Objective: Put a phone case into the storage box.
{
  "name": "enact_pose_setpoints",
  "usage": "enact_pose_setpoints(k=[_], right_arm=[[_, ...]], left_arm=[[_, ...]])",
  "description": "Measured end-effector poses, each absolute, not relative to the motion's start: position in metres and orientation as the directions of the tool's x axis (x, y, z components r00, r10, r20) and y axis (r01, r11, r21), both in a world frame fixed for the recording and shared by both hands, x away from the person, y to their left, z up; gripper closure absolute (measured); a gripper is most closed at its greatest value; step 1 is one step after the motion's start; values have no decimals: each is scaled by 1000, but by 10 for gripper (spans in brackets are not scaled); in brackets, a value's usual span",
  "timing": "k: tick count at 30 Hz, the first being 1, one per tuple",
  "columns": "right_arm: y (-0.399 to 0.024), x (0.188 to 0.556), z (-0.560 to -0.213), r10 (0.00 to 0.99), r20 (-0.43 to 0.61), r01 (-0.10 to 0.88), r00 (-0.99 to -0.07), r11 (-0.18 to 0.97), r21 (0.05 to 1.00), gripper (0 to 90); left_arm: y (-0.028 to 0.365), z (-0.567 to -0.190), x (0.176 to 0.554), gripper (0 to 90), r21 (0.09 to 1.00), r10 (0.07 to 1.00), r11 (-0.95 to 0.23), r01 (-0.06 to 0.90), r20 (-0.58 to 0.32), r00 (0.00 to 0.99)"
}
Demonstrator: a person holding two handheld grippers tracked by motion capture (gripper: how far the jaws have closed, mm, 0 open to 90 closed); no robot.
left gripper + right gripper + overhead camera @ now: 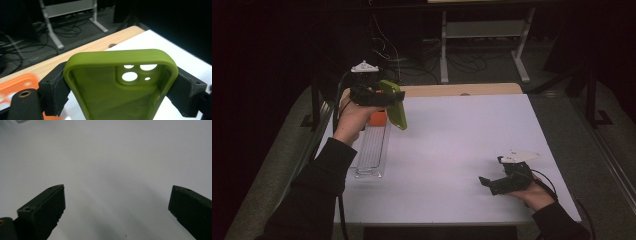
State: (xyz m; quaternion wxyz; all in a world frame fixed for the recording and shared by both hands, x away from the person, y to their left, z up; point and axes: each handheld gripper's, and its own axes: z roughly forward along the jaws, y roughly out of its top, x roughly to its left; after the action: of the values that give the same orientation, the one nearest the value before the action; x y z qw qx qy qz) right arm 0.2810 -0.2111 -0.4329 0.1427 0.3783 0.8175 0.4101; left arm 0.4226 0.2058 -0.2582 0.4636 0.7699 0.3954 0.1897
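Here the left tool clamps a green soft phone case above the clear plastic tray; the right tool, well apart from the tray, gapes wide and empty over the white desk.

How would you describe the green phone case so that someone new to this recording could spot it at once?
Start at the white table and go to its far left corner, where a clear ribbed tray lies. Just above the tray's far end, the left tongs grip a phone case by its two long sides. It is olive green with round camera holes, unlike the orange case beneath it.
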Motion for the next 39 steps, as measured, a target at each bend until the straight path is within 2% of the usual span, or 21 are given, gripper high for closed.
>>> enact_pose_setpoints(k=[16, 32, 39], right_arm=[[-210, 280, -432, 722, 98, 506, -684, 374, 777, 0], [-211, 280, -430, 719, 102, 504, -687, 371, 780, 0], [-210, 280, -430, 721, 106, 511, -685, 371, 775, 0]], left_arm=[[242, -256, 445, 150, 838, 879, -222, 498, -49, 475], [243, -290, 466, 148, 775, 955, -211, 595, 32, 296], [242, -309, 477, 147, 754, 970, -185, 631, 36, 241]])
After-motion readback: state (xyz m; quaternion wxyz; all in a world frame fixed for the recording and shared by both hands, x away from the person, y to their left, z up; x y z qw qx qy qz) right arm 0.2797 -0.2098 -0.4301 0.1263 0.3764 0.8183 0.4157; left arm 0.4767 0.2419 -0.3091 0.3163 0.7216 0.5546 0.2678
